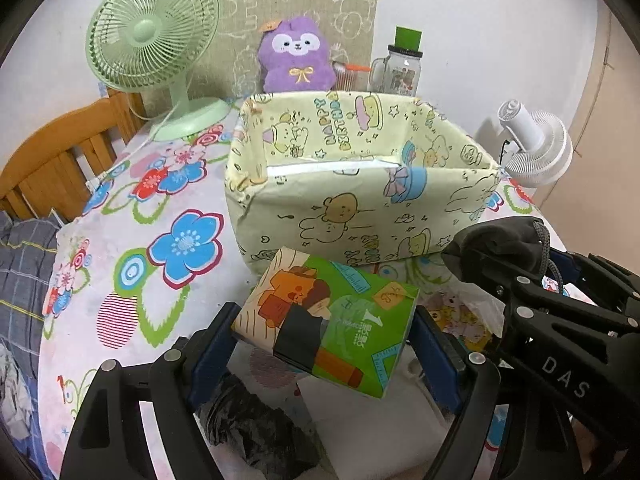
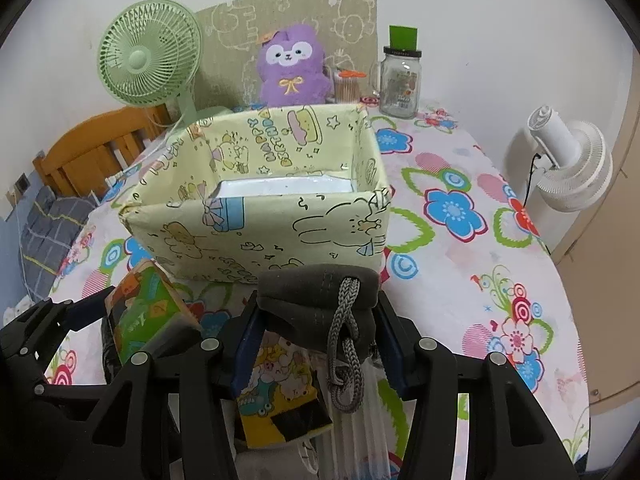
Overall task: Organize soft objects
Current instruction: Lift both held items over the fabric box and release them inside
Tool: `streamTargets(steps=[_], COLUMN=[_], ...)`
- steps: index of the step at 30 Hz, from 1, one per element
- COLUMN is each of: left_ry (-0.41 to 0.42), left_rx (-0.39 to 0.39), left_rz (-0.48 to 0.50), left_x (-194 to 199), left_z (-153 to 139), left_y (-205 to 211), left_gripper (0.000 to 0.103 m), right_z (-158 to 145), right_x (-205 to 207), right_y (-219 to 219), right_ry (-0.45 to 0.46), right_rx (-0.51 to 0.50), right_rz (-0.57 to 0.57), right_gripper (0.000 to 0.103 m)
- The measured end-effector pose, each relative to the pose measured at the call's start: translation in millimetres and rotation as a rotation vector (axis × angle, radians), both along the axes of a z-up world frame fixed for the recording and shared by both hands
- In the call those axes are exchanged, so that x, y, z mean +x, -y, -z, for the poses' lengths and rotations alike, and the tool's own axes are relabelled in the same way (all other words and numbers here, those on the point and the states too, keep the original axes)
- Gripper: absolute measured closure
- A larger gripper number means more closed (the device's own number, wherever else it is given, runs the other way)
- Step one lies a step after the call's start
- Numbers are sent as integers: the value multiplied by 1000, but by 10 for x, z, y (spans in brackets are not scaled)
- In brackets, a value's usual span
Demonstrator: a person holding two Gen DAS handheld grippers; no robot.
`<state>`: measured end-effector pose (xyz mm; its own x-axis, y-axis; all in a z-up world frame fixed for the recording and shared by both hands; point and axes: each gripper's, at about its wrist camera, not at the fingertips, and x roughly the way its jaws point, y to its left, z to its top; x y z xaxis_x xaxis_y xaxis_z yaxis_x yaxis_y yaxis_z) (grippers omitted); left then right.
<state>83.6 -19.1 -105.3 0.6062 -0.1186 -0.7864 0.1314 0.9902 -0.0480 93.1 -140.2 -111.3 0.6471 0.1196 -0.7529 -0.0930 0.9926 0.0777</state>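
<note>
Green-printed soft tissue pack [image 1: 328,320] sits clamped in the left hand-held gripper [image 1: 324,340]; the right hand-held gripper [image 2: 316,320] pinches a grey drawstring pouch [image 2: 320,292]. Both should clear the rim of the yellow cartoon-print box [image 1: 360,208] at twelve o'clock before release.

Green desk fan [image 1: 152,40], glass jar [image 2: 400,80], white fan [image 2: 568,168], wooden chair [image 1: 60,152].

A home, most likely a bedroom or living corner: round tabletop [image 2: 460,256] under a flowered cloth, green desk fan [image 1: 154,46], white fan [image 2: 572,168] by the wall, purple plush toy [image 1: 294,56], glass jar [image 2: 400,80], wooden chair back [image 1: 60,152], checked bedding [image 1: 24,264] alongside.
</note>
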Motion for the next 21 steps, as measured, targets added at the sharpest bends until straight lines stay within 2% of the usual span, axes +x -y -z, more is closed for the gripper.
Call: streamTargets(steps=[21], left_ry=[142], left_rx=[10], left_rz=[0], left_x=[-300], left_z=[-549], left_y=[47], left_gripper=[18], right_z=[-543], right_x=[-365], right_y=[85], right_ry=[139], right_rx=[13], right_rz=[30], right_gripper=[48])
